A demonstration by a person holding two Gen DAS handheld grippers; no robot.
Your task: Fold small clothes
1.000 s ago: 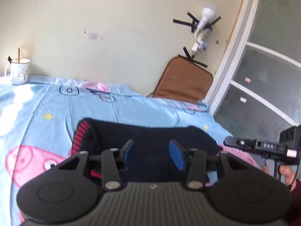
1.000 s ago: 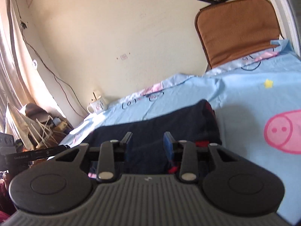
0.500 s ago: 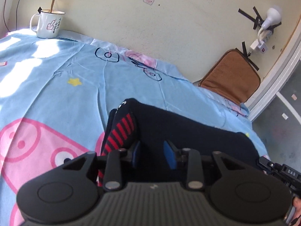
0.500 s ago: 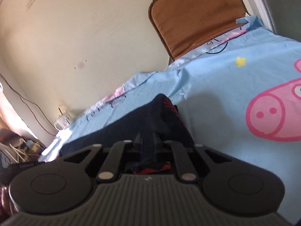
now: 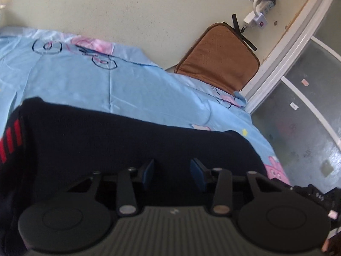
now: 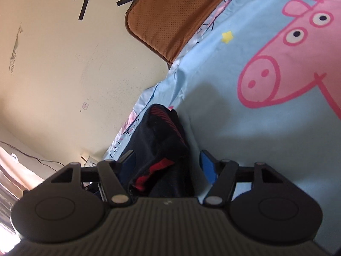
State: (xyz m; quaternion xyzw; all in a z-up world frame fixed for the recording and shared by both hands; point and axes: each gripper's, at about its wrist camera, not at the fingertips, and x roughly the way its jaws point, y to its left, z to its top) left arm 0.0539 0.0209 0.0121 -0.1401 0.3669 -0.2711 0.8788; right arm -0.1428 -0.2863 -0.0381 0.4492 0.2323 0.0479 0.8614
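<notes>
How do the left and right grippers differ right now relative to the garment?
The right gripper stands wide, jaws just opened, bunched red-striped fabric of the dark garment loose between them; the left gripper is narrower, jaws just closing over a flat dark stretch, pads not pressing. The right view shows a rolled horizon; the left is nearer level. Both are over the same garment on the blue sheet.

Matt dark knit garment (image 5: 127,140), smooth cotton sheet (image 5: 149,98), matt plastic left hand-held gripper (image 5: 172,170)

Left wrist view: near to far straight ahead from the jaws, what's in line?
left gripper → dark garment → blue cartoon bedsheet → cream wall. The brown cushion sits off to the right, against the wall.
</notes>
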